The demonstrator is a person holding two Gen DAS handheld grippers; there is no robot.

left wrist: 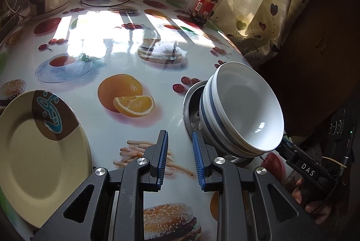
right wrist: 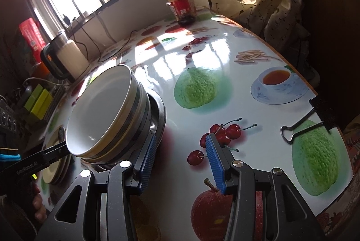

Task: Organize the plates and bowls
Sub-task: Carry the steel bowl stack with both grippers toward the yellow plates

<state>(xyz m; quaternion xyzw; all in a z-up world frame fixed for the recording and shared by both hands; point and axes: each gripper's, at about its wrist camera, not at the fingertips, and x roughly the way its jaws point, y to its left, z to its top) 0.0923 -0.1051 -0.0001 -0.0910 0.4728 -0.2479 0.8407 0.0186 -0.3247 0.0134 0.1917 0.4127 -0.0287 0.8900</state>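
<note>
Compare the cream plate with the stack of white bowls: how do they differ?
The plate is cream with a brown patch and a teal pattern; the white bowls carry blue stripes. The plate is shallow and lies on the table; the white bowls are deep and sit nested in a metal bowl. Both are round and empty.

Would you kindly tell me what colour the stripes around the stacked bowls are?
Dark blue, on white bowls; clearest in the left wrist view.
</note>
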